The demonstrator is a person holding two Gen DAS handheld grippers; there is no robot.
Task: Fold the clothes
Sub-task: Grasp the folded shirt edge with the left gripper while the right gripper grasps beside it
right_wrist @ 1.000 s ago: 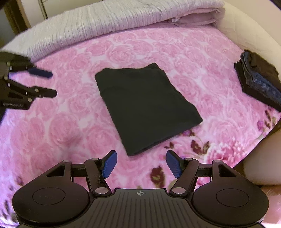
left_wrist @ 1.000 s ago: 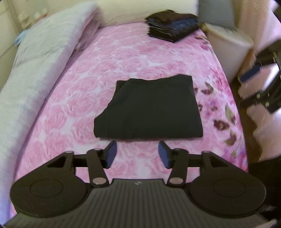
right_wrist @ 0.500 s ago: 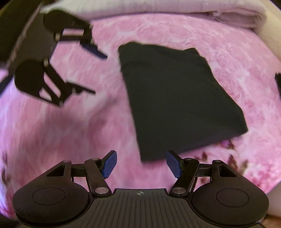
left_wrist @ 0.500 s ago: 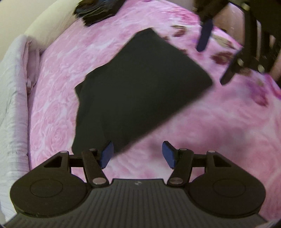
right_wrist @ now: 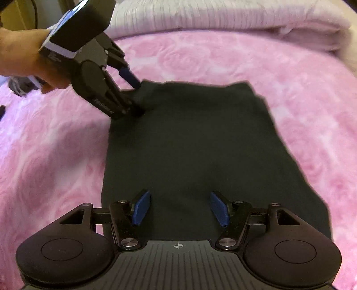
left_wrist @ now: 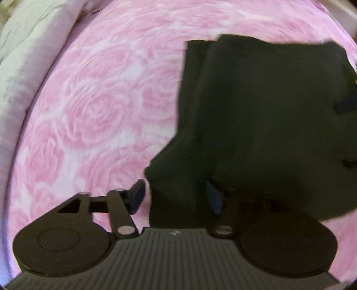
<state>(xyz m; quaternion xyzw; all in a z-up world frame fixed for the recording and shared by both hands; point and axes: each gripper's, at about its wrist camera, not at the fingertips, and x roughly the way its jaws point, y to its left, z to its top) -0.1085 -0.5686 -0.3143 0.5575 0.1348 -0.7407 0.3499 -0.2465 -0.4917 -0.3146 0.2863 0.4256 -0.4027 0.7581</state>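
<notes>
The left gripper [left_wrist: 175,196], jaws opening, straddles a corner of the dark garment [right_wrist: 200,145]; the right gripper [right_wrist: 179,207] hangs wide over its opposite end, both empty

Soft, warm indoor light, fairly dim. Both fisheye views bow strongly at the edges. Motion blur smears the pink bedspread [left_wrist: 100,107], worst toward the rims. The black garment [right_wrist: 189,145] reads as a flat, detail-less dark mass.

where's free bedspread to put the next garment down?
Free: pink bedspread between the black folded garment and the rolled grey blanket; also the strip on the garment's far side from the left gripper. Crowded: that gripper's corner, jaws opening astride the edge; right gripper hovers open above the near edge.
</notes>
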